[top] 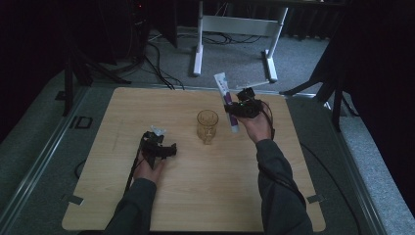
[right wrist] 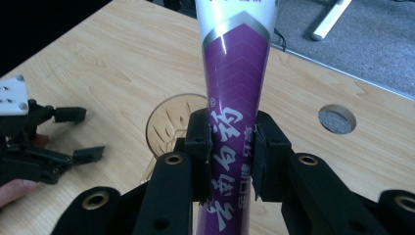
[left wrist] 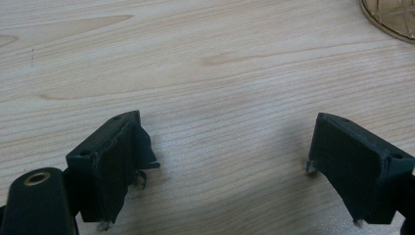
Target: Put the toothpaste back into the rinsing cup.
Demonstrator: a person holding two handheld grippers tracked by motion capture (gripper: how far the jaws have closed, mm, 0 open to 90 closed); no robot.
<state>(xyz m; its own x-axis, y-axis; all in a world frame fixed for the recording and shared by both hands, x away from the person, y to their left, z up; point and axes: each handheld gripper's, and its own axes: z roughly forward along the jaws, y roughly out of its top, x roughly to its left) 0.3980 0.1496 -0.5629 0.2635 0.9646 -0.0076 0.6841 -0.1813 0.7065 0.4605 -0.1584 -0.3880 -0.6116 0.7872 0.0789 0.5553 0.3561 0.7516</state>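
A purple and white toothpaste tube (top: 226,95) (right wrist: 235,98) is held off the table, cap end down and flat end tilted up and back. My right gripper (top: 238,108) (right wrist: 231,152) is shut on its purple middle, just right of an amber glass cup (top: 207,125) (right wrist: 171,125) that stands upright at the table's centre. My left gripper (top: 159,149) (left wrist: 225,161) rests low over the wood left of the cup, open, with nothing between its fingers. The cup's rim (left wrist: 389,19) shows at the top right corner of the left gripper view.
The wooden table (top: 195,196) has bare room in front and at the left. A round cable hole (right wrist: 336,118) is cut near its far right edge. A white desk frame (top: 235,34) and cables lie on the carpet beyond.
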